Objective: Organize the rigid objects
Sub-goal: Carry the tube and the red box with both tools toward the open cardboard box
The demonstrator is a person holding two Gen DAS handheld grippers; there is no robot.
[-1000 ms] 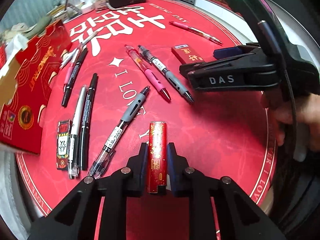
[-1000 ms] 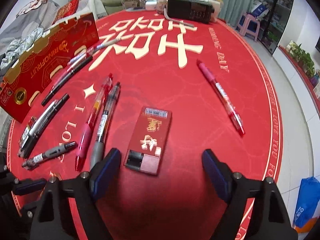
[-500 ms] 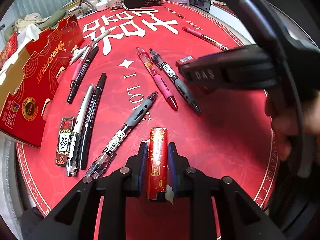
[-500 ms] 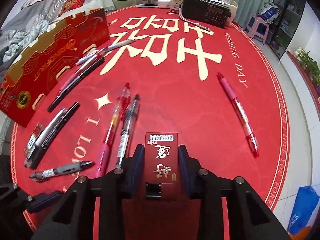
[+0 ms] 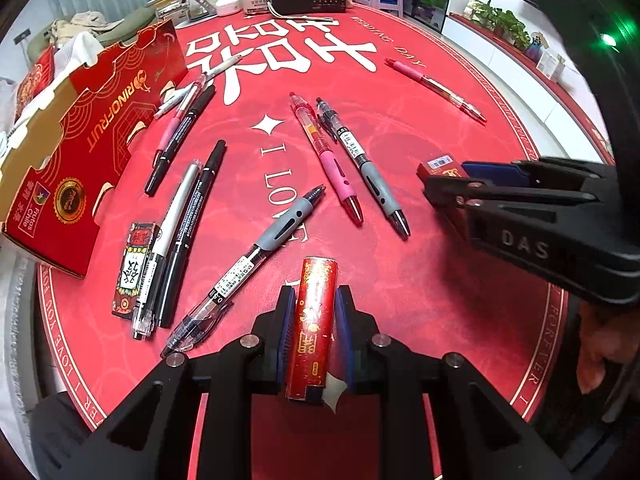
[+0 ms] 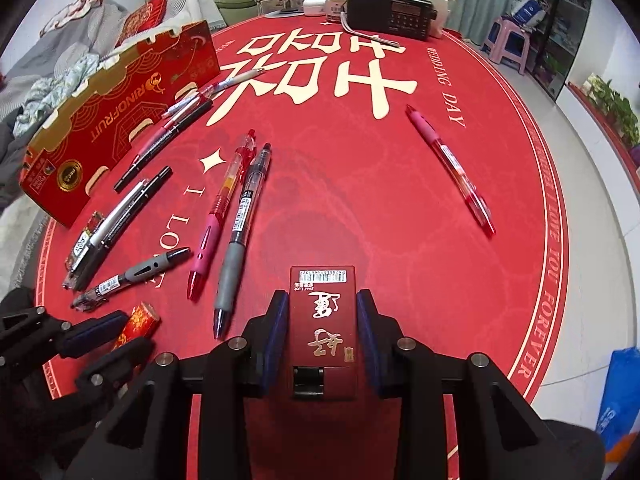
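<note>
My left gripper [image 5: 314, 316] is shut on a slim red lighter with gold print [image 5: 313, 320], held a little above the red tablecloth [image 5: 420, 300]. My right gripper [image 6: 322, 320] is shut on a flat red lighter with gold characters and a barcode [image 6: 323, 312]; in the left wrist view it [image 5: 448, 184] stands at the right with the red lighter [image 5: 440, 166] poking out. The left gripper [image 6: 108, 338] and its slim lighter [image 6: 138, 320] show at the lower left of the right wrist view. Several pens lie scattered on the cloth, among them a pink one [image 5: 326, 156] and a grey-grip one [image 5: 362, 164].
A red cardboard box [image 5: 84, 140] stands at the table's left edge. A third, dark patterned lighter [image 5: 134, 268] lies beside two pens near it. A lone pink pen [image 6: 450, 168] lies at the right. A black radio [image 6: 390, 8] and jars stand at the far edge.
The right gripper, open around the flat red lighter a second ago, has shut on it and lifted it slightly. The left gripper kept its hold on the slim lighter.
</note>
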